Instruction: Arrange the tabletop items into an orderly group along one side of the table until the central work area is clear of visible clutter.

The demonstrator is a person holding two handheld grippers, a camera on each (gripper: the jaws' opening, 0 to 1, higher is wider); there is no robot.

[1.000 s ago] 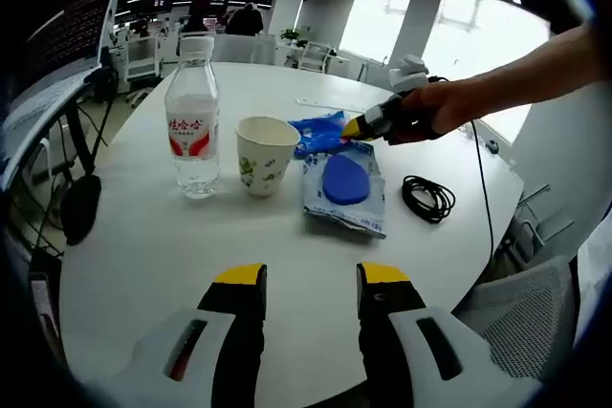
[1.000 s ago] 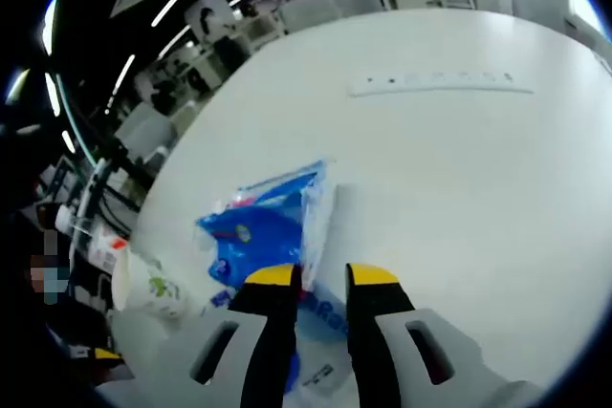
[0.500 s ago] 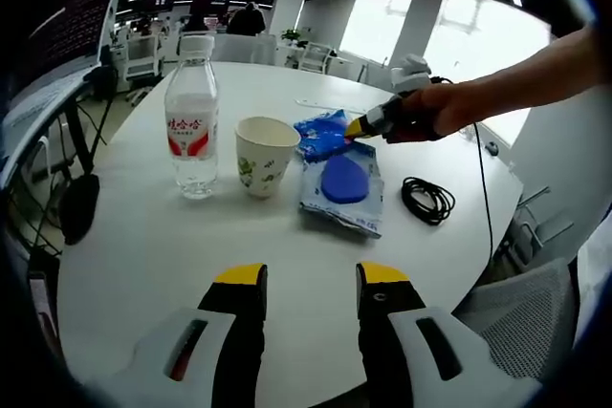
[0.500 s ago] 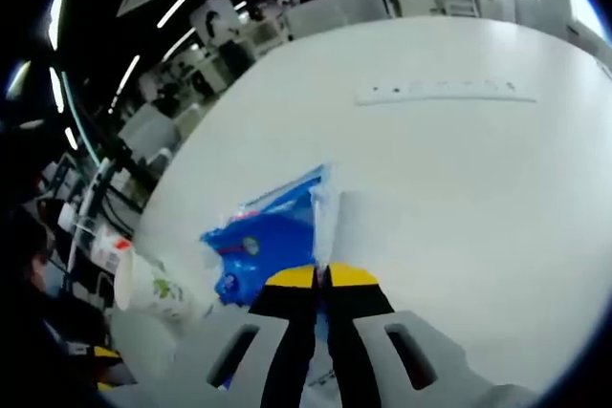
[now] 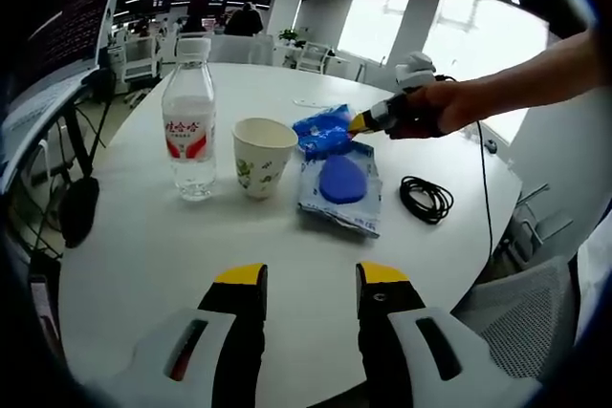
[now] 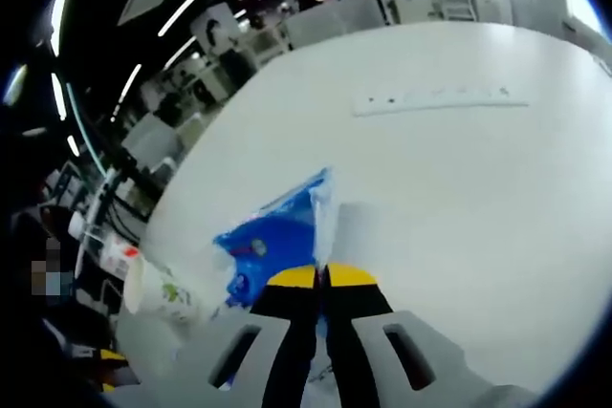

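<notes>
On the round white bench [image 5: 143, 236], the items sit in a loose row: water bottle [image 5: 190, 121], paper cup [image 5: 262, 156], a blue crinkly packet [image 5: 325, 129], and a flat clear pouch with a blue oval inside [image 5: 340, 184]; a coiled black cable [image 5: 426, 200] lies apart on the far side. Right claw [image 6: 320, 276] has its jaws pressed together on the packet's edge [image 6: 319, 212], pinching a thin strip of film. In the left gripper view it reaches in with the person's hand [image 5: 435, 108] behind it. Left claw [image 5: 311, 276] hovers low over bare bench, jaws apart, holding nothing. Risks, as judged: the pinch is on a narrow edge, so the slick film may slip free or tear when lifted; dragging the packet sideways could nudge the light, empty-looking cup over or shove the pouch askew.
</notes>
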